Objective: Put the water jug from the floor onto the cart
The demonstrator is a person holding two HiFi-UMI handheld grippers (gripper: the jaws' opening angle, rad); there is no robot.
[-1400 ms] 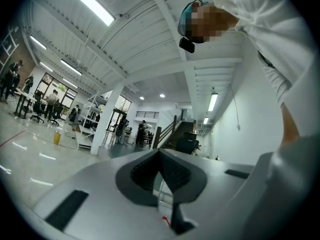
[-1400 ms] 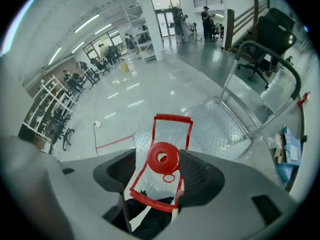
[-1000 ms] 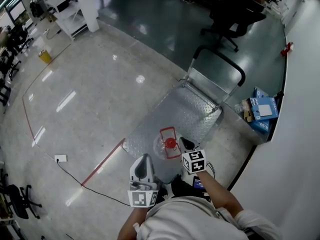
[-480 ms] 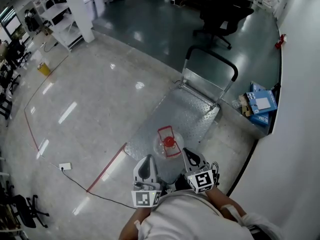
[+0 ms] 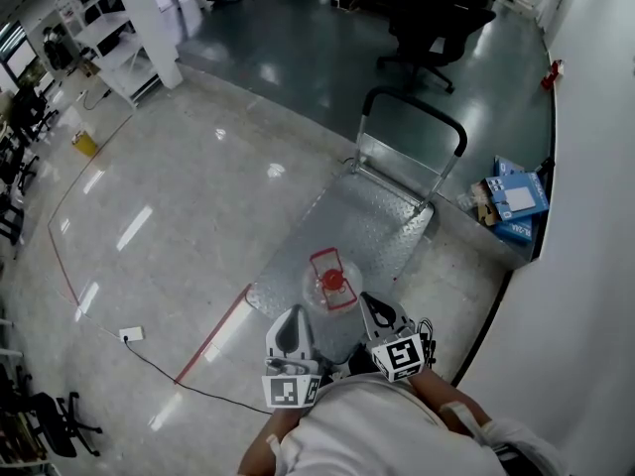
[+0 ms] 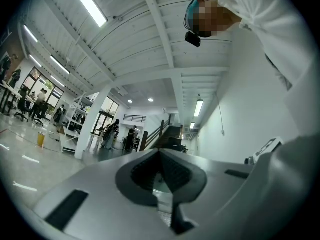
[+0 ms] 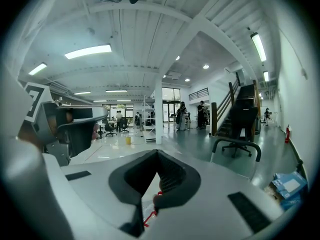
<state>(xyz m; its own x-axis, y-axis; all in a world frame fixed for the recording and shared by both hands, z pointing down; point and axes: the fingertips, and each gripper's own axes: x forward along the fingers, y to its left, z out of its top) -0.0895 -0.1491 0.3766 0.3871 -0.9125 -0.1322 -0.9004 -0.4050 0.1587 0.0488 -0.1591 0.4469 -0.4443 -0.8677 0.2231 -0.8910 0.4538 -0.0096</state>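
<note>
A clear water jug [image 5: 330,284] with a red cap and a red handle stands upright near the front edge of the metal cart deck [image 5: 387,221]. My left gripper [image 5: 289,327] and right gripper [image 5: 373,310] are side by side close to my body, just short of the jug and apart from it. Both are shut with nothing in them. In the right gripper view the right gripper [image 7: 158,156] points over the cart, and the jug's red handle [image 7: 150,215] shows low in the slit under the jaws. The left gripper [image 6: 161,156] points slightly upward at the room.
The cart's black push handle [image 5: 417,107] rises at its far end. Blue boxes [image 5: 516,201] lie against the white wall on the right. A black office chair [image 5: 432,28] stands beyond the cart. A red tape line [image 5: 213,330] and a socket with cable [image 5: 130,334] lie on the floor at left.
My right gripper has drawn back from the jug's red handle toward my body and risen. The jug stays on the cart. The left gripper has barely shifted.
</note>
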